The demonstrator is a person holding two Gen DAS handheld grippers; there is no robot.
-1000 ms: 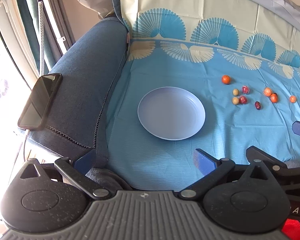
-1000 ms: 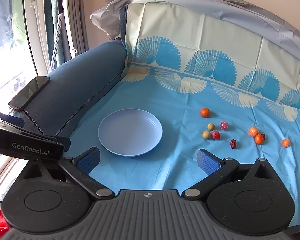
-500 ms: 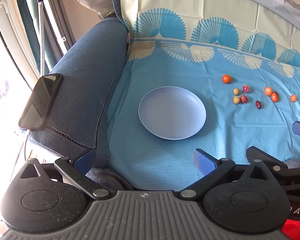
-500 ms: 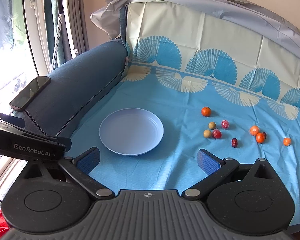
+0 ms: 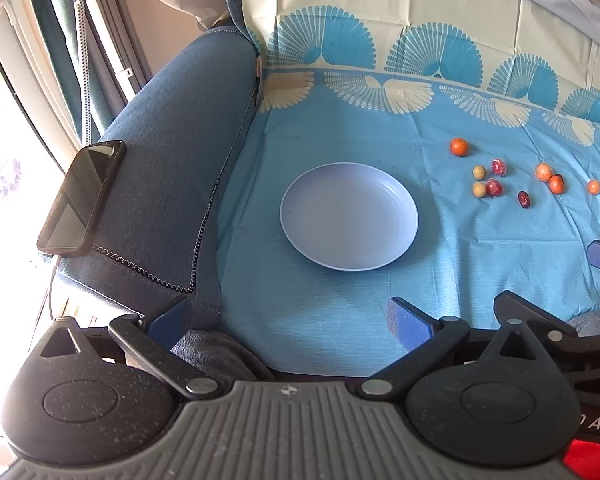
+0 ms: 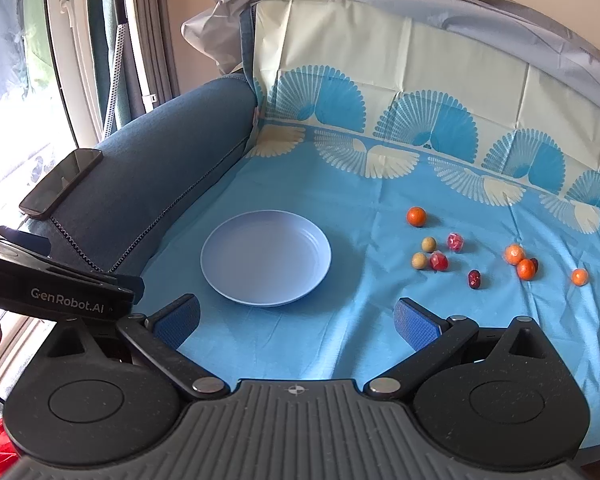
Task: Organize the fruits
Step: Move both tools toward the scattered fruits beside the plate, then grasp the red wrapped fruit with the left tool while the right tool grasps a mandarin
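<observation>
An empty pale lilac plate point(image 5: 349, 216) point(image 6: 266, 257) lies on the blue patterned cloth point(image 5: 340, 312) point(image 6: 372, 200). To its right are several small fruits: an orange one point(image 5: 459, 147) point(image 6: 416, 216), two tan ones point(image 6: 424, 253), red ones point(image 6: 438, 261) and more orange ones point(image 6: 520, 262) point(image 5: 550, 178). My left gripper point(image 5: 287, 320) is open near the cloth's front edge, well short of the plate. My right gripper point(image 6: 296, 322) is open too, nothing between its fingers, just in front of the plate.
A blue sofa armrest point(image 5: 172, 168) point(image 6: 156, 168) rises on the left with a black phone point(image 5: 82, 194) point(image 6: 60, 182) lying on it. Window and curtains point(image 6: 100, 48) stand behind it. The left gripper's body point(image 6: 56, 292) crosses the right wrist view's left edge.
Both views have shifted very slightly; the plate and fruits sit a touch further right in the right wrist view. Both grippers stay open and nothing on the cloth has moved.
</observation>
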